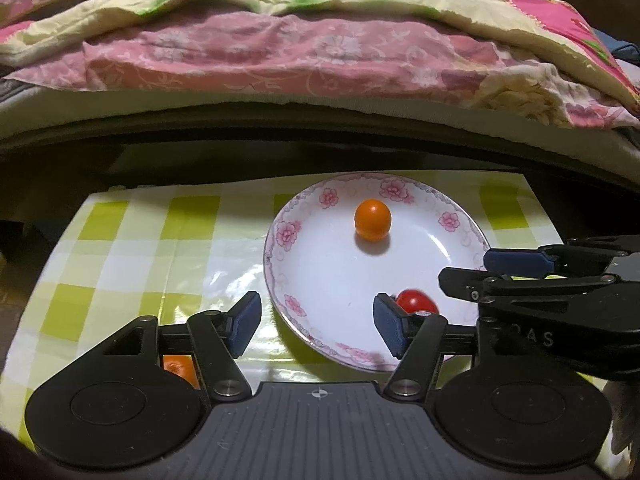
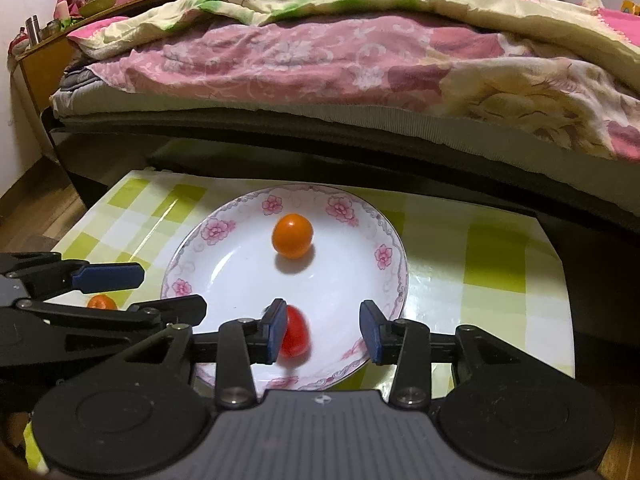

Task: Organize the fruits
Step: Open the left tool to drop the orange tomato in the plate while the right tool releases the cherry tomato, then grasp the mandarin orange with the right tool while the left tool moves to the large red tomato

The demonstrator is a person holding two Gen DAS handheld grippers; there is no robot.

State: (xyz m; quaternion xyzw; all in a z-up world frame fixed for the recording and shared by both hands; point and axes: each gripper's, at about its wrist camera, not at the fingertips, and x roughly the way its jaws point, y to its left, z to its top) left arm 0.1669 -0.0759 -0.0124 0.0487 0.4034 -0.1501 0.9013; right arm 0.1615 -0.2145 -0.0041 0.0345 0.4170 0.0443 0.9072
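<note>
Two fruits lie loose on our plate [image 2: 224, 280]: an orange [image 2: 292, 236] at its 12 o'clock, a tomato [image 2: 294, 336] at 6. Either could roll over the shallow rim if we nudge the dish. A third fruit [image 2: 102, 303] waits at 9 o'clock on the cloth. Our left claw [image 1: 316, 324] gapes empty; our right claw [image 2: 324, 330] stands spread, its left pad at the tomato, contact unclear.

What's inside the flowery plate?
The flowery plate holds two fruits: an orange one near its far side and a red one near its front. The right gripper's left pad covers part of the red one, so its whole shape is hidden.
</note>
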